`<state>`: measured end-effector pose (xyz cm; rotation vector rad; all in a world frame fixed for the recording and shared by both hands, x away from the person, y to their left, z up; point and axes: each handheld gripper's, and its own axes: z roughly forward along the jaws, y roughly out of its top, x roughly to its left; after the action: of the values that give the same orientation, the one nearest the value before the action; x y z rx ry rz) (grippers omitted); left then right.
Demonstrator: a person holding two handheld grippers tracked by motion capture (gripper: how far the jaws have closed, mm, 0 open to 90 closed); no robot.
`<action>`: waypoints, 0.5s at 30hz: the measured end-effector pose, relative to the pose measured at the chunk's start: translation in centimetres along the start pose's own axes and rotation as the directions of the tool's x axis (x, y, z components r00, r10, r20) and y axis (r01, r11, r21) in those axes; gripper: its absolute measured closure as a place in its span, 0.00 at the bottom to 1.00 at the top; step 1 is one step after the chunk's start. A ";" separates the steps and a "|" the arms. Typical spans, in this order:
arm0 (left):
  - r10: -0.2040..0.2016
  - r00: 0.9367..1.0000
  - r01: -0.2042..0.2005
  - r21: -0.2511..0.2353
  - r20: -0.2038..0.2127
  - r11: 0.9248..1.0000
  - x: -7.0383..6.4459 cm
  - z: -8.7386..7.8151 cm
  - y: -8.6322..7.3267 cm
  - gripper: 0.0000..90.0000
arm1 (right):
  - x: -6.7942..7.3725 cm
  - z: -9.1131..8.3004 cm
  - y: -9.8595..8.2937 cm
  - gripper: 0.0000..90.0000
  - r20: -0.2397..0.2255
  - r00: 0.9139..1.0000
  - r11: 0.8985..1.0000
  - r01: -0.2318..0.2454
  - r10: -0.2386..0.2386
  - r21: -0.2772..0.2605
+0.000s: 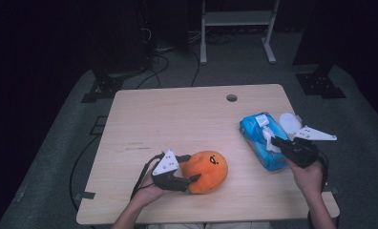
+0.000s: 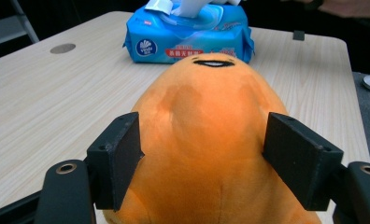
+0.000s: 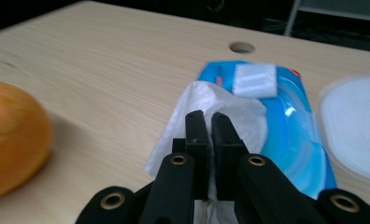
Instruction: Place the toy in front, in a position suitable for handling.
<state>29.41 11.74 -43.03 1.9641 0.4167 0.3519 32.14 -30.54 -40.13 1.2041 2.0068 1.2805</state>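
An orange plush toy [image 1: 208,171] [image 2: 211,135] with a small black face lies near the table's front edge. My left gripper [image 1: 193,167] [image 2: 209,156] has its jaws pressed against the toy's two sides, so it is shut on it. To the right lies a blue pack of wet wipes [image 1: 261,143] [image 3: 288,126] [image 2: 190,37], its white lid [image 1: 290,122] [image 3: 356,121] flipped open. My right gripper [image 1: 274,140] [image 3: 209,126] is shut on a white wipe [image 3: 197,100] that sticks up out of the pack.
The pale wooden table [image 1: 177,119] has a round cable hole [image 1: 231,98] [image 3: 241,47] at its back. Beyond it on the grey floor are black cables [image 1: 158,62] and a white metal stand [image 1: 237,19].
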 end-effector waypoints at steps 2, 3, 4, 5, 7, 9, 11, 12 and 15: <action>-0.004 1.000 0.004 0.001 0.003 1.000 0.1 0.0 0.0 0.31 | 0.9 -0.7 0.5 0.96 -0.038 0.999 1.000 0.016 -0.016 -0.016; -0.003 1.000 0.003 0.001 0.008 1.000 0.1 0.0 -0.1 0.33 | 1.4 -1.1 0.8 0.96 -0.061 0.998 0.999 0.028 -0.029 -0.025; 0.000 1.000 0.000 0.003 0.009 1.000 0.1 0.0 -0.1 0.35 | 1.9 -1.4 1.2 0.96 -0.083 0.996 0.999 0.043 -0.045 -0.033; 0.001 1.000 -0.002 0.011 0.010 1.000 0.1 0.0 -0.1 0.36 | 2.5 -1.7 1.6 0.96 -0.115 0.992 0.998 0.055 -0.058 -0.035; 0.000 1.000 0.000 0.012 0.011 1.000 0.2 0.1 -0.3 0.39 | 3.7 -2.2 2.5 0.96 -0.188 0.979 0.997 0.076 -0.080 -0.030; 0.000 1.000 0.000 0.015 0.008 1.000 0.2 0.2 -0.3 0.40 | 5.4 -2.6 3.4 0.96 -0.247 0.960 0.992 0.125 -0.128 -0.029; -0.003 1.000 0.003 0.013 0.005 1.000 0.3 0.2 -0.4 0.40 | 7.0 -2.8 4.1 0.96 -0.297 0.939 0.984 0.178 -0.174 -0.014; -0.002 1.000 0.002 0.015 0.003 1.000 0.3 0.2 -0.4 0.40 | 7.8 -2.9 4.4 0.96 -0.337 0.923 0.981 0.194 -0.184 -0.003; -0.006 1.000 0.006 0.016 0.002 1.000 0.3 0.3 -0.5 0.40 | 9.9 -3.0 5.0 0.96 -0.425 0.878 0.969 0.248 -0.218 0.016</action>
<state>29.79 11.82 -43.56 1.9779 0.4256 0.3440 27.01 -22.59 -33.71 0.7191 2.4315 1.4471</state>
